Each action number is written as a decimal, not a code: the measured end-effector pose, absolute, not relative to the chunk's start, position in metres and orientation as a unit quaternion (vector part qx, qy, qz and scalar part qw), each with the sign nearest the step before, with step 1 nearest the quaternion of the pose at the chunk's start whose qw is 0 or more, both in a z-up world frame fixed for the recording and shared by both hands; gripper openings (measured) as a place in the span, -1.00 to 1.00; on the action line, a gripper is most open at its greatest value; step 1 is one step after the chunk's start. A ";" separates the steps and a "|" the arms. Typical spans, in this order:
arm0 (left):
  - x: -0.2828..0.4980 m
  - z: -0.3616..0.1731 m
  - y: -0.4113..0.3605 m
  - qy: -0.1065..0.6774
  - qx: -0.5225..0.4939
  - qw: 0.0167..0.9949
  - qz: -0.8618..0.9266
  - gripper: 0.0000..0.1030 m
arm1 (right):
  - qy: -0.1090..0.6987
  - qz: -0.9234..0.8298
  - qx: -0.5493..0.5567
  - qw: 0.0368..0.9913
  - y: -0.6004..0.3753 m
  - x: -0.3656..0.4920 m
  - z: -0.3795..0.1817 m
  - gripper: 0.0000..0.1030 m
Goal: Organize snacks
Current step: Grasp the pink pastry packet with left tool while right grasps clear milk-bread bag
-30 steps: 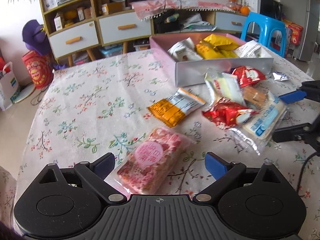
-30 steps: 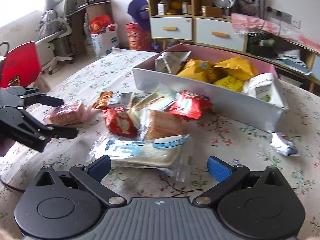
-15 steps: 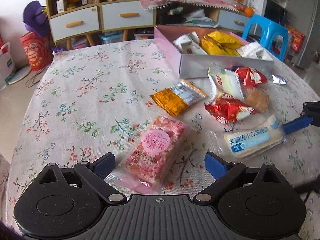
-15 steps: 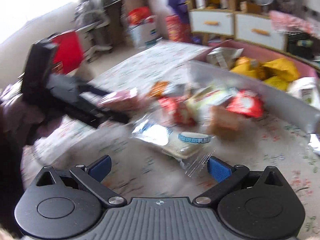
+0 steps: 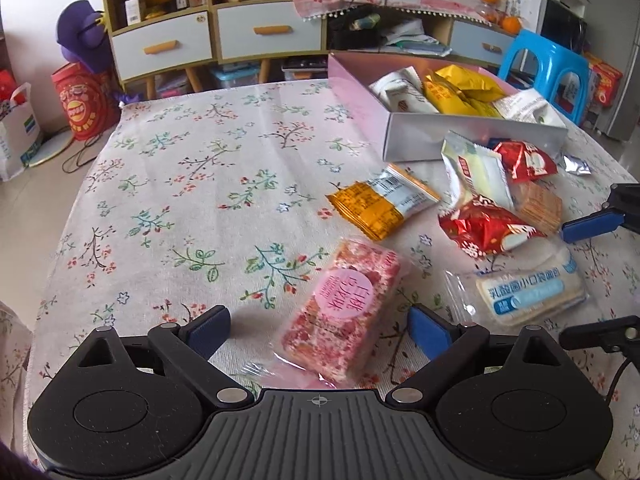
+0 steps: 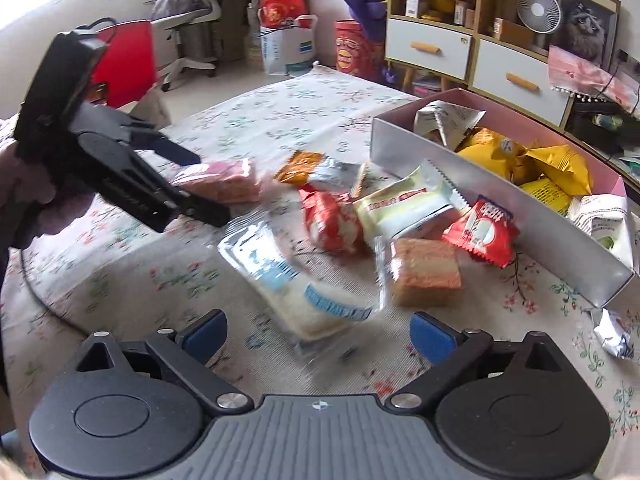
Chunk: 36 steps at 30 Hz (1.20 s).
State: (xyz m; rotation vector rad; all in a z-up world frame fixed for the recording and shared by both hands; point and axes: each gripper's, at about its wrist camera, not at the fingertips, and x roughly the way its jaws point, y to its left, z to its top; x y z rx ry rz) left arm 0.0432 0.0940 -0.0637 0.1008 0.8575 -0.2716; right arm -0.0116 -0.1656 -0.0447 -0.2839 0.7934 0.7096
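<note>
My left gripper is open, its fingers on either side of a pink nougat pack that lies flat on the floral tablecloth. My right gripper is open over a clear pack of white bread with a blue label, which also shows in the left wrist view. Loose snacks lie beyond: an orange wafer pack, a red pack, a pale green pack. A pink box with a silver front holds several yellow and white packs.
A small silver wrapper lies at the box's right corner. A toast-like cake pack and a second red pack lie by the box front. Cabinets and a blue stool stand past the table's far edge.
My left gripper has closed in around the pink pack and tilted down. My right gripper swung left, then back over the bread pack, which has turned.
</note>
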 end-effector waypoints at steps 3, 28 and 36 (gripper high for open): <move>0.043 -0.063 0.094 0.410 0.046 0.901 -0.131 0.77 | 0.375 0.336 -0.135 0.853 -0.164 -0.006 -0.047 0.66; 0.048 -0.057 0.097 0.407 0.032 0.907 -0.105 -0.08 | 0.375 0.386 -0.167 0.826 -0.140 -0.012 -0.038 0.19; 0.047 -0.056 0.093 0.404 0.031 0.908 -0.110 -0.34 | 0.369 0.391 -0.170 0.826 -0.130 -0.019 -0.039 -0.54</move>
